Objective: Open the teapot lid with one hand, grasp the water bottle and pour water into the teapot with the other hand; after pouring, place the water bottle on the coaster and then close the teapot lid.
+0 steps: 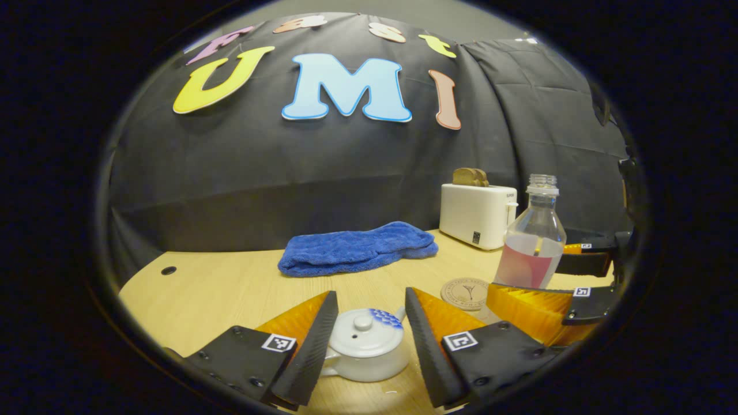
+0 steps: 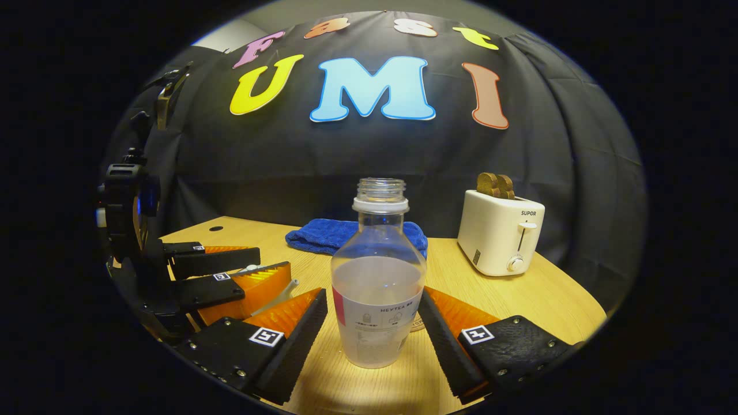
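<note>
Teapot (image 1: 365,346) on the table (image 1: 219,288), lid (image 1: 363,327) on, between my left gripper's (image 1: 365,340) open fingers; water bottle (image 2: 377,282) upright between my right gripper's (image 2: 375,331) open fingers, untouched.

I judge the ceramic lid small, slick and breakable: pinch its knob. The uncapped, half-full plastic bottle looks light and squashy; grip low on the labelled body.

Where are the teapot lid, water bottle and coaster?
teapot lid (image 1: 363,322): left gripper view, on its knob.
water bottle (image 2: 377,276): right gripper view, mid body.
coaster (image 1: 464,293): left gripper view, printed top face.
</note>
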{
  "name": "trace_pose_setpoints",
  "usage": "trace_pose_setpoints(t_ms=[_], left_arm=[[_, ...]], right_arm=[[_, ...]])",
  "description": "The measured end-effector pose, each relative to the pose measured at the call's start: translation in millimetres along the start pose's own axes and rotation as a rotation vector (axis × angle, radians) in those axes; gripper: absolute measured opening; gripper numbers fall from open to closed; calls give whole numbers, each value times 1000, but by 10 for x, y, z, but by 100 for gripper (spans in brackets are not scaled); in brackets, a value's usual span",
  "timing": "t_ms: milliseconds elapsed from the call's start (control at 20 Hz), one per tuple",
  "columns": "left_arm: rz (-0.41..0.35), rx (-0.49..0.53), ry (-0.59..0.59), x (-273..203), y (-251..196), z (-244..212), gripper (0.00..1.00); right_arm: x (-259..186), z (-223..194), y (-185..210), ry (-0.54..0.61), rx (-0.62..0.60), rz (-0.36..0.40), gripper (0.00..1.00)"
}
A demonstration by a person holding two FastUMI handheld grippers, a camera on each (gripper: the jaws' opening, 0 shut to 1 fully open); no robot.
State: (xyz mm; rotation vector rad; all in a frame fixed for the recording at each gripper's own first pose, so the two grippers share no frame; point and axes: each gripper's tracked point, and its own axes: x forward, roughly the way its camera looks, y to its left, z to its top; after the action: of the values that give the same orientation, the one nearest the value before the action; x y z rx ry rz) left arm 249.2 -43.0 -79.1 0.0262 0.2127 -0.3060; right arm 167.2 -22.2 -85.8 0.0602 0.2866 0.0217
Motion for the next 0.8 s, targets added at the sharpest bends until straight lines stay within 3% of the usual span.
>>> trace_pose_setpoints(t_ms=[50,150,300,500,550,800], left_arm=[[-4,-3,-2,1,1,4,70],[29,11,-5,17,94,3,71],[31,5,-10,6,87,-7,43],[44,11,-7,21,76,-17,44],[45,14,-5,12,79,-11,48],[48,23,0,10,83,-3,44]], right_arm=[[-1,11,12,-6,-6,3,96],[15,10,38,-9,4,22,95],[42,-35,-21,9,21,15,95],[102,-140,-81,42,38,6,95],[110,-166,-71,52,49,12,94],[143,-261,-36,90,94,34,93]])
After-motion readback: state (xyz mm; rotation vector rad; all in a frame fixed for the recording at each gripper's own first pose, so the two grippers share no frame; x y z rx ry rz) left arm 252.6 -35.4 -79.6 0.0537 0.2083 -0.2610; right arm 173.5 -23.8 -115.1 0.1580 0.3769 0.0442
